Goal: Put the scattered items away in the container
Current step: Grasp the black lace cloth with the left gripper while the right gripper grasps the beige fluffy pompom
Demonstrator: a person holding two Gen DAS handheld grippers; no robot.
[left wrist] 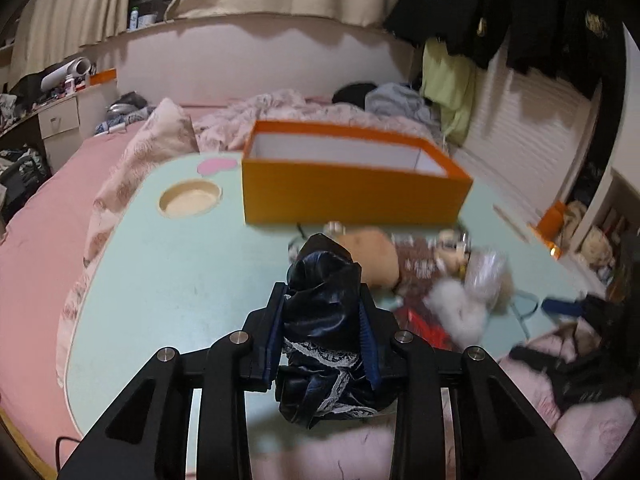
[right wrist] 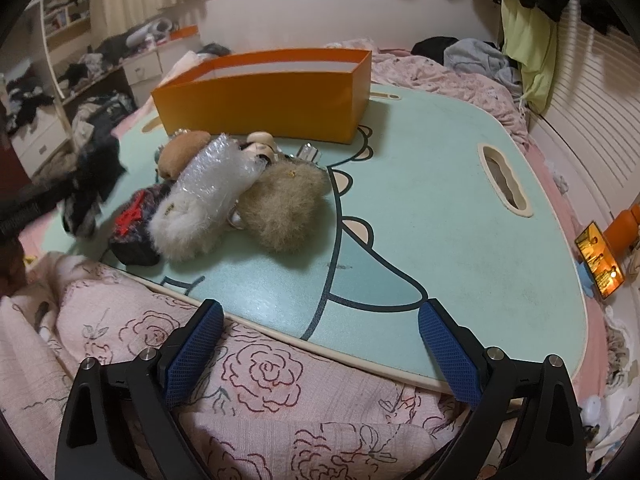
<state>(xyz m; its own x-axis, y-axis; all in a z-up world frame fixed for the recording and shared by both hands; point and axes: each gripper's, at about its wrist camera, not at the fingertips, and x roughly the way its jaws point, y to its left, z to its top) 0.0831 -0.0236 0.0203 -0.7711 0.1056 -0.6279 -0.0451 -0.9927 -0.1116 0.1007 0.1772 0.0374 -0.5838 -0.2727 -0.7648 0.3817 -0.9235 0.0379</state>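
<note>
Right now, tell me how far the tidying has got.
Done: nothing shows in the part of the orange box that can be seen; its floor is hidden. In hand: the left tool is shut on a dark satin cloth with lace trim. Left: the pile on the table, including the white fluffy toy, tan fluffy toy and bubble wrap. The right tool is open and empty.

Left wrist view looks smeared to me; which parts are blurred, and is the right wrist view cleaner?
Left wrist: orange box and toy pile smeared by motion; the dark cloth in the left gripper stays sharp. Right wrist: mostly crisp, only the dark cloth at the left edge is blurred; both views are fisheye-bent.
</note>
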